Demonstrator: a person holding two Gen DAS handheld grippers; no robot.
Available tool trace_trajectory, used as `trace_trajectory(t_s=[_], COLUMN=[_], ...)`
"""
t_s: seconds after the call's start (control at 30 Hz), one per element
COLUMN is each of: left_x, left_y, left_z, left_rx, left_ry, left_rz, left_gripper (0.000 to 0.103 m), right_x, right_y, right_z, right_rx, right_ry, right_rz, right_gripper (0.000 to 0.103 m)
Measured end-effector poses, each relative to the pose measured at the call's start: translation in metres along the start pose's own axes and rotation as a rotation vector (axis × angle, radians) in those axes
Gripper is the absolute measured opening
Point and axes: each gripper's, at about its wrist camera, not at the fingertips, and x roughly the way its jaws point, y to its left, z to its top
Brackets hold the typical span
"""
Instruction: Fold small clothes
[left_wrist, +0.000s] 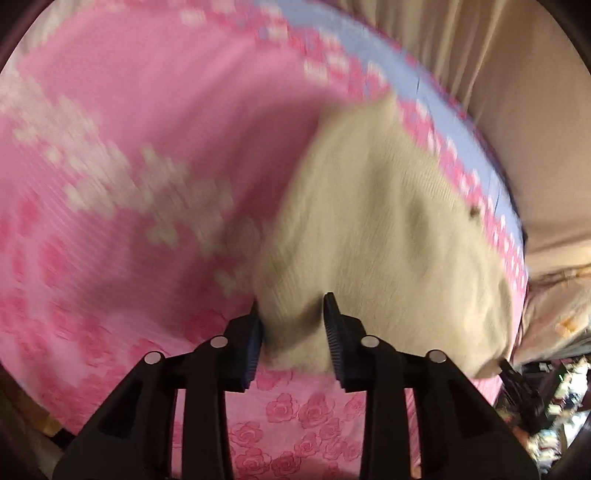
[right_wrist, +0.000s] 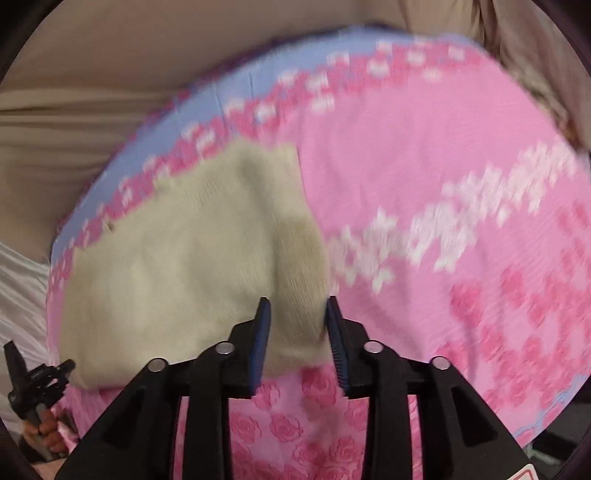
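Here, a cream knitted garment (left_wrist: 388, 229) lies on a pink bedsheet (left_wrist: 110, 92) with a rose pattern, and both views are blurred by motion. In the left wrist view the garment fills the area from the centre toward 3 o'clock, and its far end goes up toward 1 o'clock, close to the blue border (left_wrist: 436, 92) of the sheet. The left gripper (left_wrist: 293, 332) has its jaws apart, and the near edge of the garment sits between the two blue pads; the left pad seems to touch the cloth, but whether the cloth is really pinched cannot be told. At 4 o'clock, at the corner of the garment, a small part of the other tool is visible.

In the right wrist view the same garment (right_wrist: 192, 258) spreads from the centre toward 9 o'clock. The right gripper (right_wrist: 297, 334) is also spread, with the near corner of the garment between its pads; a firm grasp cannot be confirmed. At 8 o'clock the left tool appears beside the garment edge, with the person's hand (right_wrist: 46, 428) on it. Beige curtains (right_wrist: 92, 92) hang behind the bed, from 9 to 12 o'clock.
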Motion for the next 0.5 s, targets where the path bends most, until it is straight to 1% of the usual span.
trace_trajectory(t_s=[0.03,0.07,0.1,0.13,0.17,0.2,0.27,0.3,0.33,0.37,0.4,0.43,0.47,0.5], left_x=[-0.014,-0.021,-0.032,-0.035,-0.034,-0.029,-0.008,0.014,0.032,0.052,0.064,0.073,0.069,0.065], left_y=[-0.002,-0.002,-0.010,-0.020,-0.024,-0.037,-0.058,-0.067,-0.067,-0.066,-0.063,-0.063,-0.065,-0.069], left_z=[0.008,0.012,0.021,0.026,0.034,0.040,0.047,0.050,0.048,0.048,0.047,0.044,0.041,0.040], left_rx=[-0.003,-0.005,0.006,0.026,0.047,0.076,0.135,0.163,0.166,0.168,0.170,0.178,0.198,0.216], left_ry=[-0.041,-0.071,-0.114,-0.134,-0.139,-0.138,-0.116,-0.086,-0.056,-0.008,0.032,0.045,0.009,-0.003], left_rz=[0.001,0.002,-0.014,-0.025,-0.029,-0.030,0.010,0.051,0.090,0.123,0.145,0.169,0.181,0.192], left_gripper=[0.040,0.040,0.040,0.041,0.041,0.041,0.041,0.041,0.041,0.041,0.041,0.041,0.041,0.042], right_x=[-0.008,-0.014,-0.015,-0.011,-0.002,0.006,0.037,0.057,0.078,0.099,0.101,0.094,0.080,0.068], right_y=[0.006,0.013,0.023,0.032,0.041,0.047,0.061,0.061,0.058,0.052,0.048,0.047,0.052,0.057], right_z=[0.007,0.018,0.029,0.038,0.046,0.051,0.058,0.055,0.054,0.049,0.049,0.051,0.052,0.052], right_rx=[-0.024,-0.052,-0.075,-0.090,-0.107,-0.122,-0.151,-0.155,-0.156,-0.147,-0.122,-0.104,-0.097,-0.105], right_ry=[-0.034,-0.058,-0.073,-0.072,-0.052,-0.035,0.011,0.050,0.092,0.140,0.133,0.117,0.085,0.053], right_rz=[0.001,0.015,0.044,0.070,0.086,0.085,0.066,0.033,-0.020,-0.070,-0.057,-0.049,-0.032,-0.016], right_gripper=[0.034,0.032,0.022,0.008,0.003,0.003,0.003,0.003,0.002,0.000,0.000,0.001,0.001,0.002])
